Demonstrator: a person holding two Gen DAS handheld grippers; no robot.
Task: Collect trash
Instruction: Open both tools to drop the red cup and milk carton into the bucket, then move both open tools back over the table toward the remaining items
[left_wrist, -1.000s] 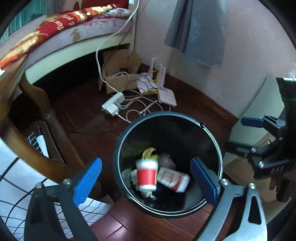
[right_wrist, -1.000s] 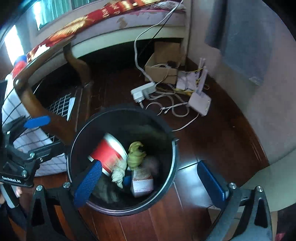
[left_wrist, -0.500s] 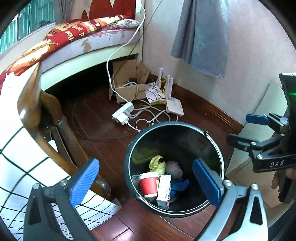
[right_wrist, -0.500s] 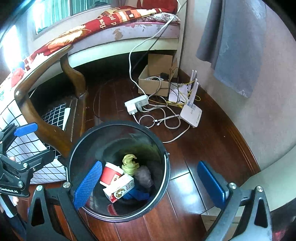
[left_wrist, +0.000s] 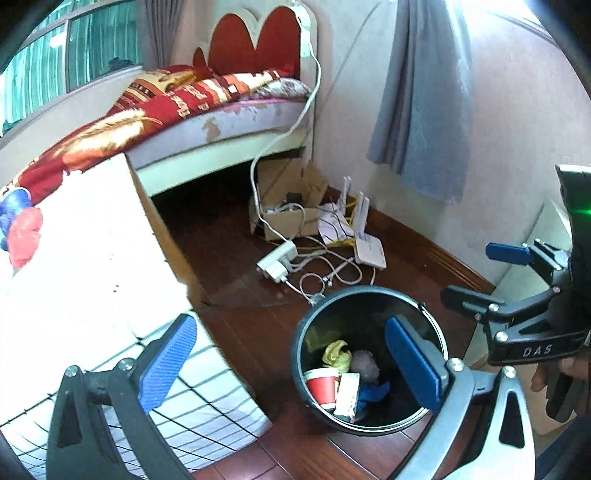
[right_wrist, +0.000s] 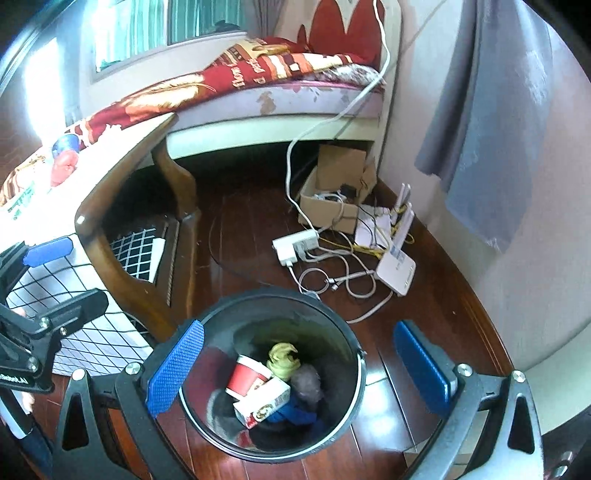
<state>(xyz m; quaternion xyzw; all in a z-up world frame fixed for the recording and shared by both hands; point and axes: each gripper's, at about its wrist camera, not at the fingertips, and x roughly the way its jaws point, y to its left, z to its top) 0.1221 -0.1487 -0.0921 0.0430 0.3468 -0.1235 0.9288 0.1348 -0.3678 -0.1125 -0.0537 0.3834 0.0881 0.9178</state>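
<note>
A black round trash bin (left_wrist: 373, 293) stands on the dark wood floor; it also shows in the right wrist view (right_wrist: 354, 350). Inside lie a red paper cup (left_wrist: 322, 384) (right_wrist: 245, 376), a small white carton (left_wrist: 348, 393) (right_wrist: 264, 402), a yellow crumpled wrapper (left_wrist: 337, 354) (right_wrist: 283, 356), a grey wad and something blue. My left gripper (left_wrist: 291, 369) is open and empty, above and left of the bin. My right gripper (right_wrist: 299, 367) is open and empty, high over the bin. Each gripper shows at the edge of the other's view.
A wooden table (right_wrist: 110, 236) with a white grid cloth (left_wrist: 92, 258) stands left of the bin. Beyond it lie a power strip (left_wrist: 277, 260), tangled cables, a white router (left_wrist: 369, 251) and a cardboard box (left_wrist: 291, 195). A bed (left_wrist: 184, 107) and grey curtain (left_wrist: 424, 92) stand behind.
Both grippers have risen and pulled back from the bin, so it looks smaller and lower. The cup and carton have settled at the bottom of the bin.
</note>
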